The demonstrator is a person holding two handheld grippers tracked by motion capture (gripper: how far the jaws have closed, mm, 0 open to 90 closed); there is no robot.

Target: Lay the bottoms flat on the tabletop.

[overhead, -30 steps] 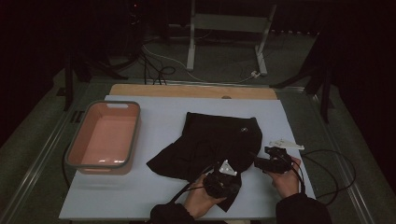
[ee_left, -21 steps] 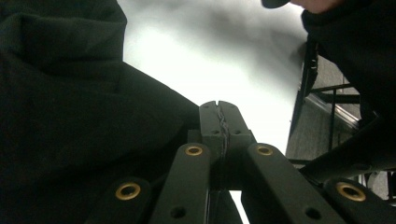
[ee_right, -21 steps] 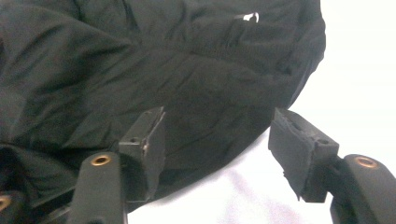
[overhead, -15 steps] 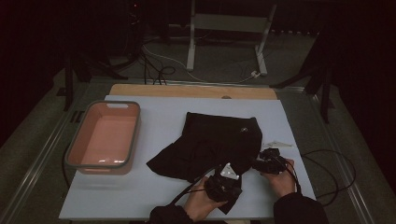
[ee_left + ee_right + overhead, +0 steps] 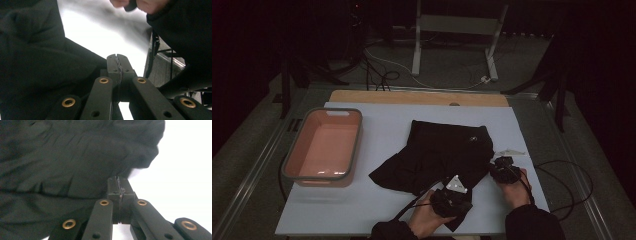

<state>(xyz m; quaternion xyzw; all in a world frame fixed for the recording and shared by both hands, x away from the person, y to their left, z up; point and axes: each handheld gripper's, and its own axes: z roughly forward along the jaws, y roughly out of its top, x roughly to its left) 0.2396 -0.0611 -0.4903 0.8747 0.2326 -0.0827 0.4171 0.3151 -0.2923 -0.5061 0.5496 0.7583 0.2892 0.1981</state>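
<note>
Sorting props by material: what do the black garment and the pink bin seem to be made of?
The black garment looks like soft matte woven or knit fabric: it creases and drapes in fine wrinkles, seen close in the right gripper view. The pink bin looks like moulded plastic with a smooth, slightly glossy inside and a greyish rim; the exact plastic can't be told.

From where I sit the high view is dim and grainy, the room around the table [image 5: 377,215] sunk in near-black, and the black garment [image 5: 439,157] reads as a flat dark patch with hardly any fold detail. In both gripper views the bare tabletop blows out to white glare while the cloth stays underexposed. In the left gripper view the person's hand [image 5: 130,3] at the top edge is soft and out of focus, and in the right gripper view the near jaw links look slightly blurred.
</note>
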